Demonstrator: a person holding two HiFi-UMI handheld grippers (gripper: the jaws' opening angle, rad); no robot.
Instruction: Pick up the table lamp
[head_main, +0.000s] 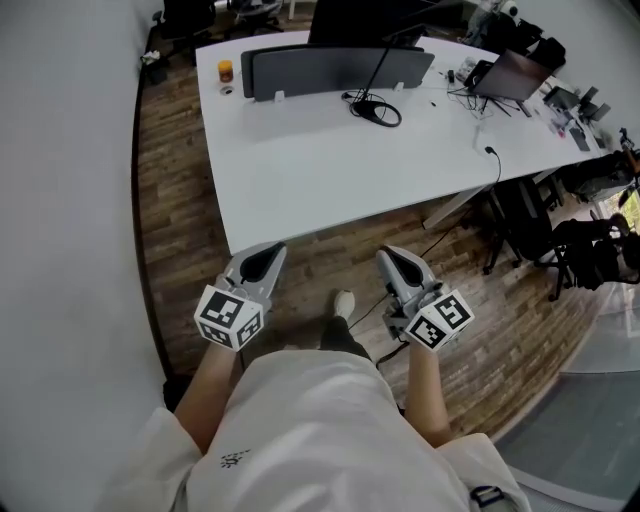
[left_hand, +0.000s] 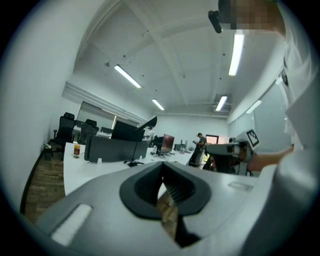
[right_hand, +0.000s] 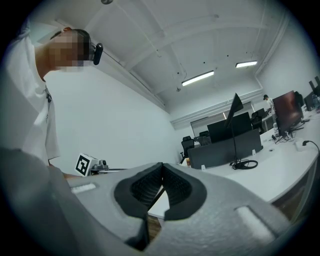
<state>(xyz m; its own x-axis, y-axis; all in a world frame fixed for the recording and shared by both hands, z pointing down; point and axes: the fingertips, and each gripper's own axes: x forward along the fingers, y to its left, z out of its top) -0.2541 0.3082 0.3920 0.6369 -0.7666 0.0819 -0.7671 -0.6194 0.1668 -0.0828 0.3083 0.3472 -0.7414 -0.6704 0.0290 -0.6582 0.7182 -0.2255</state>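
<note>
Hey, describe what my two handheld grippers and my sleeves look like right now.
Both the left gripper and right gripper are light grey, tapering shells with black ribbed pads inside. Each carries a white cube printed with black square markers. You wear a white short-sleeved shirt.

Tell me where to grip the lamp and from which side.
Best grip the lamp by its thin stem, just above the ring base. Come from the near table edge: the stem is slim enough for the jaws, the base lies flat, and a divider blocks the far side.
</note>
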